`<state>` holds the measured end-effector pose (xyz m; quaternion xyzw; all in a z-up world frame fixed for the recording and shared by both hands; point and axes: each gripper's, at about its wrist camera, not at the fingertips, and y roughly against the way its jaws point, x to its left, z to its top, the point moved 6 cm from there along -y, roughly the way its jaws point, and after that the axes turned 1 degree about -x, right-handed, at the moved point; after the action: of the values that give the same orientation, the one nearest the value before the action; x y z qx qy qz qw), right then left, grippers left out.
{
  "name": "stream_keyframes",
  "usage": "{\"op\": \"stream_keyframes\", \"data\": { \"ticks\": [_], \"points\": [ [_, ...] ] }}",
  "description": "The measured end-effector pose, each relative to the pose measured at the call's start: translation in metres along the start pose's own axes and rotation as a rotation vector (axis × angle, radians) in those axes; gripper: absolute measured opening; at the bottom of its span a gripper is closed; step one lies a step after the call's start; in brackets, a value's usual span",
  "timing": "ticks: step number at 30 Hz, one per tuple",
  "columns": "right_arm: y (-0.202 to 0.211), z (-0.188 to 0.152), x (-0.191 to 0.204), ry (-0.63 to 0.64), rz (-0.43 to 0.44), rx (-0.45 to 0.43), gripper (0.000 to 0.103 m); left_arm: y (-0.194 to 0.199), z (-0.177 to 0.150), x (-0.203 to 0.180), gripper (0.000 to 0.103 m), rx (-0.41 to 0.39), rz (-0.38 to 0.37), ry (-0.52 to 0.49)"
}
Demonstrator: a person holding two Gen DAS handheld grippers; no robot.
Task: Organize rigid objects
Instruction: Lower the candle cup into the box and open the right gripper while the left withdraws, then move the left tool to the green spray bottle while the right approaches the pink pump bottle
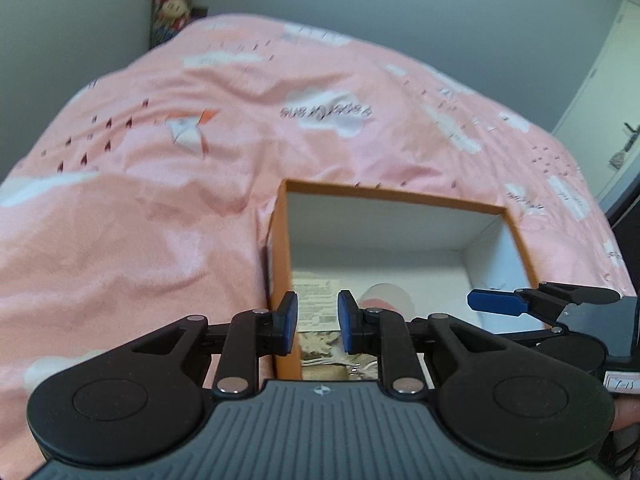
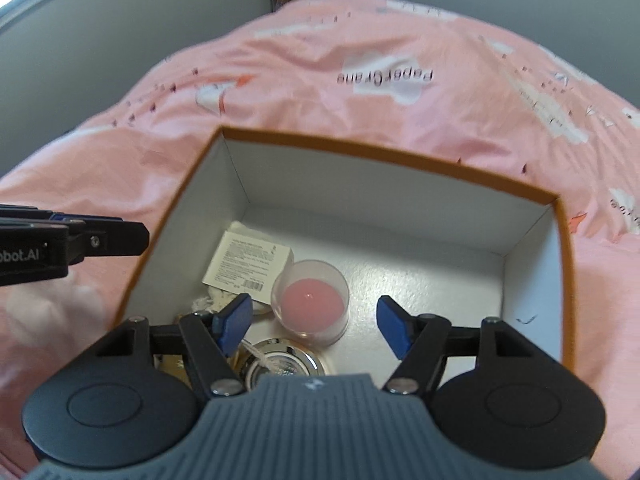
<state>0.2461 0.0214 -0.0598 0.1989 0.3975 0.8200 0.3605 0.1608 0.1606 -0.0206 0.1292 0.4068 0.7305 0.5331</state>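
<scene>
The right gripper was held above the orange box with fingers wide apart and empty, probably because the pink candle cup had been set inside. The left gripper, fingers narrowly parted around nothing, was kept at the box's left wall, seemingly to steady it on the bedspread.
</scene>
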Motion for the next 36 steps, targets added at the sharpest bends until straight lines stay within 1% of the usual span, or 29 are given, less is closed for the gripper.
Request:
{"op": "stream_keyframes", "data": {
  "ticks": [2,5,7,9,11,13,16,18,19,21,22,23,24,25,26,27,28,29,30,33,34,35,36],
  "points": [
    [0.015,-0.002,0.001,-0.005,0.001,-0.031,0.073,0.013,-0.002,-0.008,0.023,-0.032,-0.032,-0.014],
    [0.036,-0.008,0.004,-0.017,0.023,-0.074,0.074,0.032,-0.007,-0.02,0.023,-0.066,-0.075,-0.031],
    [0.052,-0.013,0.004,-0.041,0.045,-0.108,0.078,0.042,-0.014,-0.029,0.023,-0.088,-0.094,-0.063],
    [0.068,-0.02,0.002,-0.073,0.044,-0.149,0.08,0.053,-0.023,-0.041,0.023,-0.11,-0.132,-0.103],
    [0.083,-0.027,-0.001,-0.094,0.031,-0.195,0.08,0.061,-0.033,-0.05,0.023,-0.12,-0.19,-0.124],
    [0.098,-0.037,-0.003,-0.101,0.017,-0.233,0.081,0.067,-0.043,-0.057,0.025,-0.115,-0.243,-0.14],
    [0.117,-0.058,-0.009,-0.132,0.003,-0.266,0.081,0.067,-0.062,-0.064,0.028,-0.096,-0.269,-0.154],
    [0.125,-0.074,-0.016,-0.161,-0.017,-0.271,0.08,0.061,-0.074,-0.066,0.028,-0.059,-0.265,-0.175],
    [0.127,-0.083,-0.02,-0.181,-0.031,-0.268,0.078,0.055,-0.08,-0.064,0.028,-0.019,-0.255,-0.178],
    [0.126,-0.102,-0.024,-0.215,-0.051,-0.234,0.066,0.042,-0.094,-0.061,0.028,0.073,-0.242,-0.166],
    [0.123,-0.111,-0.025,-0.226,-0.053,-0.205,0.064,0.036,-0.1,-0.059,0.028,0.105,-0.243,-0.153],
    [0.118,-0.121,-0.025,-0.235,-0.051,-0.171,0.059,0.029,-0.106,-0.057,0.028,0.128,-0.249,-0.128],
    [0.112,-0.132,-0.026,-0.249,-0.048,-0.131,0.051,0.022,-0.113,-0.056,0.028,0.159,-0.253,-0.101],
    [0.104,-0.143,-0.028,-0.272,-0.039,-0.082,0.047,0.014,-0.121,-0.057,0.028,0.197,-0.257,-0.08],
    [0.097,-0.153,-0.031,-0.301,-0.03,-0.038,0.039,0.006,-0.127,-0.057,0.033,0.221,-0.271,-0.061],
    [0.09,-0.162,-0.035,-0.332,-0.026,0.001,0.033,-0.002,-0.133,-0.058,0.036,0.244,-0.287,-0.043],
    [0.085,-0.167,-0.038,-0.351,-0.023,0.022,0.033,-0.011,-0.139,-0.058,0.043,0.279,-0.3,-0.021],
    [0.08,-0.171,-0.04,-0.366,-0.024,0.039,0.033,-0.023,-0.144,-0.058,0.046,0.324,-0.311,0.015],
    [0.077,-0.175,-0.042,-0.379,-0.031,0.052,0.033,-0.033,-0.149,-0.058,0.046,0.356,-0.309,0.046],
    [0.07,-0.18,-0.043,-0.384,-0.029,0.064,0.033,-0.05,-0.16,-0.064,0.047,0.403,-0.257,0.047],
    [0.067,-0.182,-0.043,-0.377,-0.035,0.074,0.033,-0.055,-0.163,-0.067,0.052,0.42,-0.251,0.051],
    [0.063,-0.182,-0.043,-0.369,-0.043,0.082,0.033,-0.059,-0.167,-0.069,0.061,0.431,-0.252,0.06],
    [0.06,-0.183,-0.043,-0.363,-0.052,0.091,0.033,-0.063,-0.17,-0.07,0.064,0.438,-0.249,0.082]
  ]
}}
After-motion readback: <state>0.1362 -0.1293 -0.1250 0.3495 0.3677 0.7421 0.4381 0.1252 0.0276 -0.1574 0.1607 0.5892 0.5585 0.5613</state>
